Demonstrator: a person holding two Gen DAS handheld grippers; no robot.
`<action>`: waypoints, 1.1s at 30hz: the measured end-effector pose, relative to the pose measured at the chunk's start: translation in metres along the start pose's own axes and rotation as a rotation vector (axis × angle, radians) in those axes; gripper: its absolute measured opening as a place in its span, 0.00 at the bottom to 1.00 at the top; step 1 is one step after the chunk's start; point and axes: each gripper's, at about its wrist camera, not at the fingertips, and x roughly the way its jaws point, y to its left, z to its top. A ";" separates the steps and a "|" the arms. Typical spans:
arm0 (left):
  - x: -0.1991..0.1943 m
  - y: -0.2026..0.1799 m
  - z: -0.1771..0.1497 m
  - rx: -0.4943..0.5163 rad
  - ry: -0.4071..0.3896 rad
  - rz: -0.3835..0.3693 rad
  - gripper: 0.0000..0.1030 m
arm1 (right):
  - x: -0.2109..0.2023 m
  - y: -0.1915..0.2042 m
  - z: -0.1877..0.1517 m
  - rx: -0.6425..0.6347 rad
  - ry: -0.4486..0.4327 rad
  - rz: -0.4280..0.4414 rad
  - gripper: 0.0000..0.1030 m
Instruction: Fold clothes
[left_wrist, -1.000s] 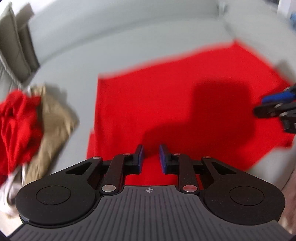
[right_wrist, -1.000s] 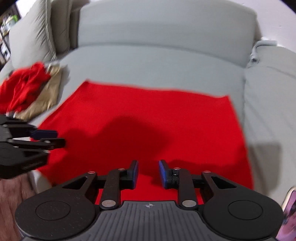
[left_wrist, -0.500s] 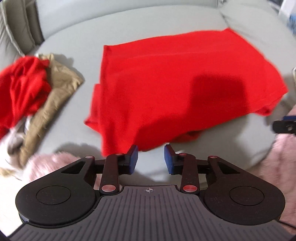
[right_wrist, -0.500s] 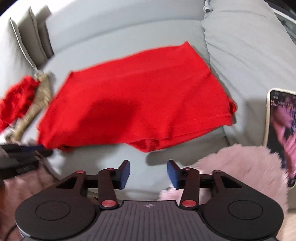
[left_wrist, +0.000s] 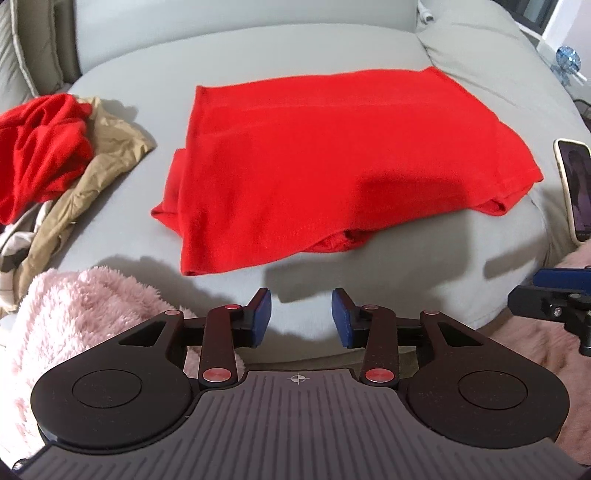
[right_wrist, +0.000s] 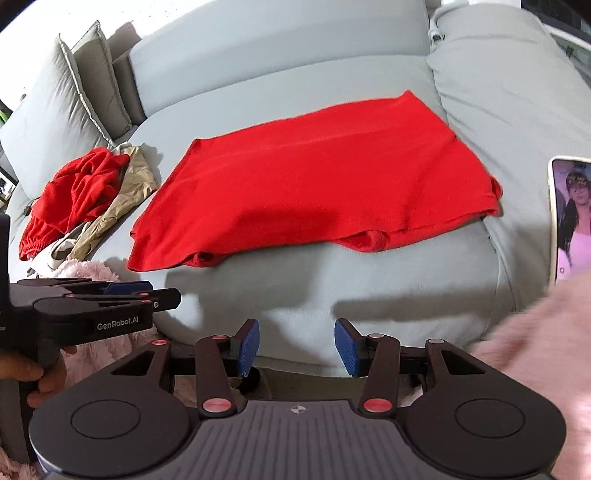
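At twelve o'clock from both tongs, left tongs (left_wrist: 299, 318) and right tongs (right_wrist: 295, 347) (each gaping, gripping nothing): red garment (left_wrist: 317, 162) lying folded, running nine-to-three, about equally near both.

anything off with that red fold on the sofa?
Slightly untidy. The red garment lies flat on the sofa cushion, but under-layers bulge out along its near edge and a layer pokes out on the left side. Both grippers are open and clear of it.

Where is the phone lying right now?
The phone lies at the right edge of both views, on the grey sofa cushion, right of the folded red garment.
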 end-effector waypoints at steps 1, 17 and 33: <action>-0.001 0.002 -0.001 -0.010 -0.002 -0.001 0.41 | -0.003 0.000 -0.002 -0.001 -0.004 -0.006 0.44; -0.011 0.015 -0.009 -0.120 -0.032 -0.008 0.43 | 0.016 0.023 0.006 -0.050 0.013 0.046 0.48; -0.020 0.017 -0.021 -0.143 -0.047 -0.043 0.44 | 0.003 0.010 -0.008 0.062 -0.082 0.088 0.49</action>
